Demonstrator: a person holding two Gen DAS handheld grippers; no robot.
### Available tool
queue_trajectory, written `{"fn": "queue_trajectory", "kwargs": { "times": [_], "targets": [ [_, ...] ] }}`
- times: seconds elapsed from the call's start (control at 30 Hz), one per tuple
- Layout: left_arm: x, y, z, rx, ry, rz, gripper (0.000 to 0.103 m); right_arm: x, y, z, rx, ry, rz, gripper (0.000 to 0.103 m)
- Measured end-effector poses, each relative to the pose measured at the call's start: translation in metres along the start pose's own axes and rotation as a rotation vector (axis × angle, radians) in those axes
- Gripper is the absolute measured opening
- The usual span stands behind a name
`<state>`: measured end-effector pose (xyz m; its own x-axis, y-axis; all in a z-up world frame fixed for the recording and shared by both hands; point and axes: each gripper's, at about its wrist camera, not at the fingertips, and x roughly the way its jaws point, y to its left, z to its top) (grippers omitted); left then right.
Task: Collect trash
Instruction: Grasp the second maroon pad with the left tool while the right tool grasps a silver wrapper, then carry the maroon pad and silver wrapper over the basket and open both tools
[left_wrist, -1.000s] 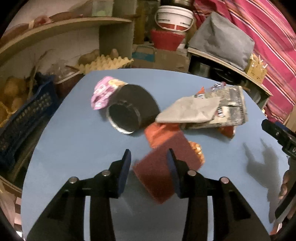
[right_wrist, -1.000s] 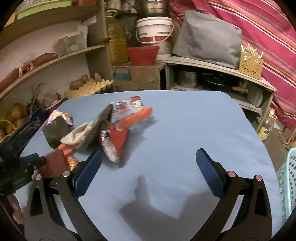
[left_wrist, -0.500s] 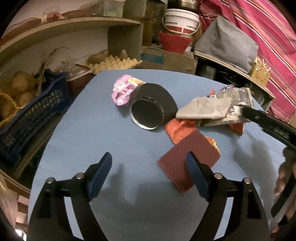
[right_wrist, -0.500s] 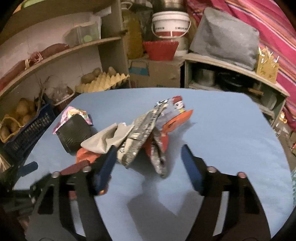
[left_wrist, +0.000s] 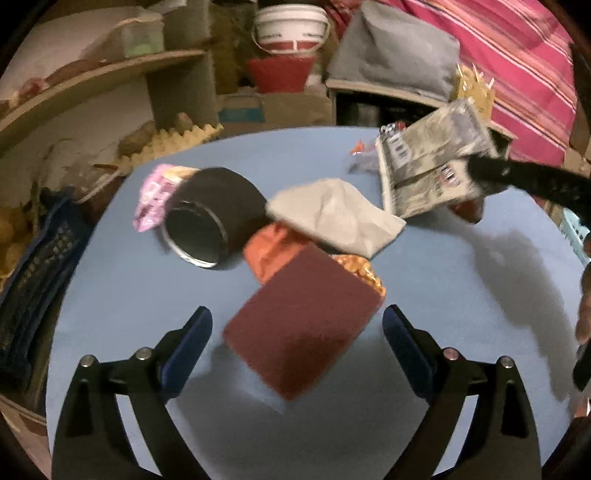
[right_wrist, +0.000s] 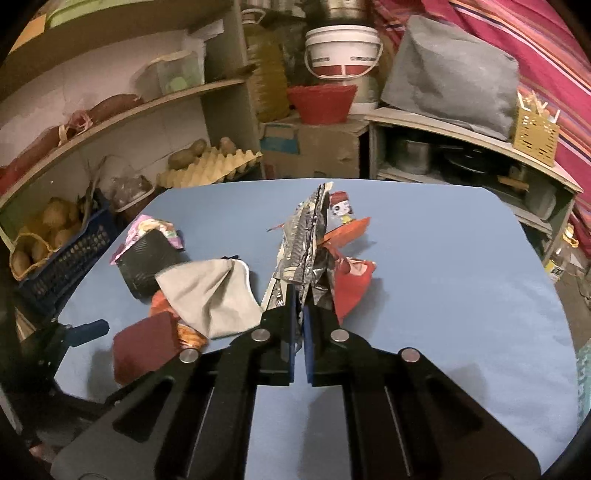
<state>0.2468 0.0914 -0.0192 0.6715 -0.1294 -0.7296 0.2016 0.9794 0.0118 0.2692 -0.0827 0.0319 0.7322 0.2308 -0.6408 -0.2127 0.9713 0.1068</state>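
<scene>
So far the right claw is clamped on one silver wrapper, raised ahead of it. Beyond the open left claw, a maroon pad, cloth and tin remain on the worktop.

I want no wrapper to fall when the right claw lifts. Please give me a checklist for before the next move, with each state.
1. Right claw shut on the silver wrapper: ok.
2. Wrapper held firmly enough: cannot tell, only its lower edge is pinched.
3. Wrapper free of the red wrapper: cannot tell, they overlap.
4. Left claw open: ok.
5. Dark red pad between the left claw's fingers: ok.
6. Grey cloth off the pad: ok; the orange wrapper touches its far edge.
</scene>
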Motion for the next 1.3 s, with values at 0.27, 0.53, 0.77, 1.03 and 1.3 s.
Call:
{"fn": "queue_trajectory", "kwargs": {
  "times": [0.27, 0.53, 0.77, 1.03, 1.3],
  "targets": [
    [0.019, 0.009, 0.005, -0.034, 0.067, -0.037, 0.092, -0.024, -0.033, -0.007, 0.033, -0.013, -0.016, 0.005],
    [0.016, 0.002, 0.003, 0.005, 0.055, -0.026, 0.082, -0.049, -0.051, -0.015, 0.017, -0.021, -0.036, 0.005],
    [-0.001, -0.003, 0.002, -0.001, 0.005, -0.005, 0.077, -0.068, -0.074, -0.024, 0.03, -0.032, -0.045, 0.005],
    [-0.051, -0.025, 0.011, -0.057, -0.124, 0.01, 0.077, -0.095, -0.102, -0.03, 0.069, -0.064, -0.023, 0.005],
    [-0.064, -0.077, 0.025, -0.076, -0.167, -0.001, 0.077, -0.128, -0.144, -0.036, 0.139, -0.1, 0.011, 0.003]
  ]
}}
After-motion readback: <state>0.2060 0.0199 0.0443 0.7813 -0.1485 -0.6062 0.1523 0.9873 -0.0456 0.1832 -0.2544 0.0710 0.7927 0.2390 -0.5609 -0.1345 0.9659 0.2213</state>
